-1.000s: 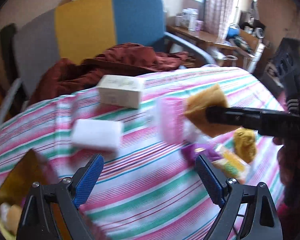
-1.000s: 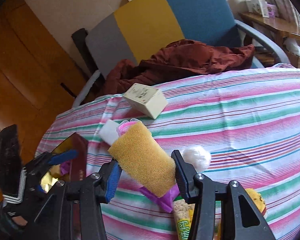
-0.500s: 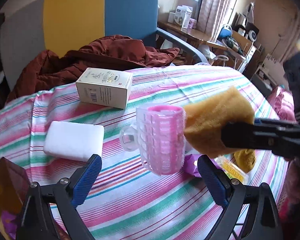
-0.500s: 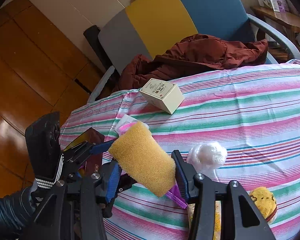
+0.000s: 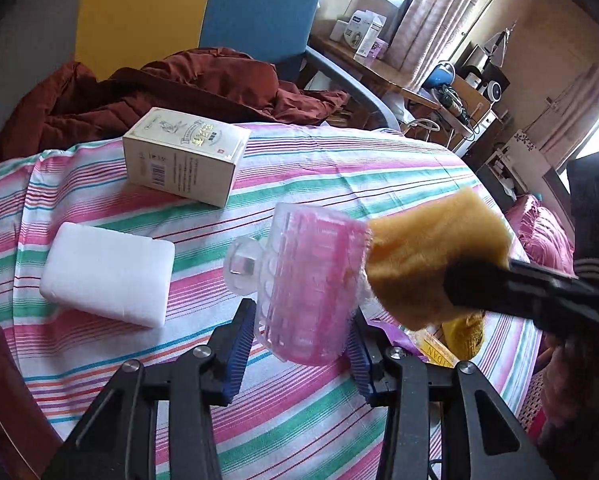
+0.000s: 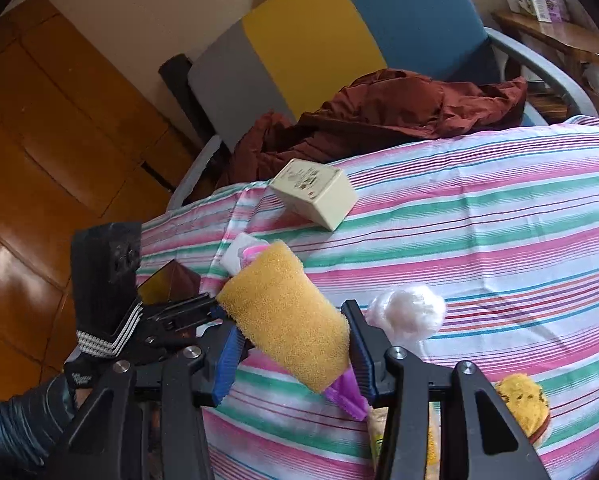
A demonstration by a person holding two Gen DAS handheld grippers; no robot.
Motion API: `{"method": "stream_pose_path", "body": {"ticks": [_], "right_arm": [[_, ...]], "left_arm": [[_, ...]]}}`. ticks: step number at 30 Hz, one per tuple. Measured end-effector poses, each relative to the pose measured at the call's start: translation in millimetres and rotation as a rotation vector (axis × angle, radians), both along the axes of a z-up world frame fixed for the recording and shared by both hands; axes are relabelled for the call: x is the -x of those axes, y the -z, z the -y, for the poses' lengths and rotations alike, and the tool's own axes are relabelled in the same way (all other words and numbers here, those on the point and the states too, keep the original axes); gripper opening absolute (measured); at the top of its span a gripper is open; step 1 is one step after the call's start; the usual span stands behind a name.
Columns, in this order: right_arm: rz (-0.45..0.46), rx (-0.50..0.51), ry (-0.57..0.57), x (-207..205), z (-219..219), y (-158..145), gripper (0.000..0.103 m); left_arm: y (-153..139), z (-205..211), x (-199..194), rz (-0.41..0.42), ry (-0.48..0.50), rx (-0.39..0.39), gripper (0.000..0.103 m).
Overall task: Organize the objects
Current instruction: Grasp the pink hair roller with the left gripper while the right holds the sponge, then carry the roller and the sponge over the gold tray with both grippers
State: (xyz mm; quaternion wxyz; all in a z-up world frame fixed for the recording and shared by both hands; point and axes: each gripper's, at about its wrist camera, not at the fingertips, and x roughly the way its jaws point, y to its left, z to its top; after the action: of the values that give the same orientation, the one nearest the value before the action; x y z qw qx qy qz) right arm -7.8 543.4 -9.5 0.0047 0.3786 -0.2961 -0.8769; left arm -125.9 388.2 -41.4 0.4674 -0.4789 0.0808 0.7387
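Observation:
My left gripper [image 5: 301, 344] is shut on a clear pink plastic cup [image 5: 307, 280] with a handle, its blue pads against both sides. My right gripper [image 6: 293, 354] is shut on a yellow sponge [image 6: 285, 320], which it holds above the striped tablecloth [image 6: 479, 240]. In the left wrist view the sponge [image 5: 427, 264] touches the cup's right side. In the right wrist view only a sliver of the pink cup [image 6: 253, 251] shows behind the sponge.
On the cloth lie a cream carton [image 5: 183, 154], a white foam block [image 5: 107, 276], a white plastic ball [image 6: 407, 312], a round yellow scrubber [image 6: 523, 400], a purple item [image 6: 345, 394] and a snack packet [image 5: 435, 352]. A brown box [image 6: 167, 280] stands left. A chair with maroon jacket [image 5: 171, 88] stands behind.
My left gripper has moved forward to the pink cup and closed on it. My right gripper keeps the sponge and has stayed beside the cup.

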Motion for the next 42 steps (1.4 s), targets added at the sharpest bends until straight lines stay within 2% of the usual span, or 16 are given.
{"method": "stream_pose_path", "body": {"ticks": [6, 8, 13, 19, 24, 30, 37, 38, 41, 42], "right_arm": [[0.035, -0.077, 0.08, -3, -7, 2, 0.043], [0.037, -0.057, 0.102, -5, -14, 3, 0.043], [0.041, -0.075, 0.086, -2, -10, 3, 0.043], [0.007, -0.084, 0.03, 0, 5, 0, 0.043], [-0.007, -0.107, -0.026, 5, 28, -4, 0.043], [-0.003, -0.134, -0.079, 9, 63, -12, 0.043], [-0.047, -0.116, -0.193, 3, 130, -34, 0.043], [-0.058, -0.118, -0.227, 2, 147, -39, 0.043], [-0.072, -0.126, -0.321, 0, 190, -45, 0.043], [-0.067, -0.134, -0.344, 0, 204, -45, 0.044]], "left_arm": [[1, 2, -5, -0.029, -0.022, 0.022, 0.042], [2, 6, -2, -0.019, -0.037, 0.028, 0.042], [-10, 25, -10, -0.021, -0.06, -0.001, 0.042], [-49, 76, -18, -0.062, -0.12, -0.071, 0.043], [-68, 146, -5, -0.11, -0.257, -0.074, 0.043], [-54, 207, 19, -0.113, -0.395, -0.008, 0.043], [-32, 226, 45, -0.1, -0.457, 0.053, 0.044], [-31, 227, 47, -0.102, -0.464, 0.054, 0.046], [-29, 236, 56, -0.079, -0.511, 0.046, 0.067], [-31, 242, 56, -0.069, -0.532, 0.031, 0.069]]}}
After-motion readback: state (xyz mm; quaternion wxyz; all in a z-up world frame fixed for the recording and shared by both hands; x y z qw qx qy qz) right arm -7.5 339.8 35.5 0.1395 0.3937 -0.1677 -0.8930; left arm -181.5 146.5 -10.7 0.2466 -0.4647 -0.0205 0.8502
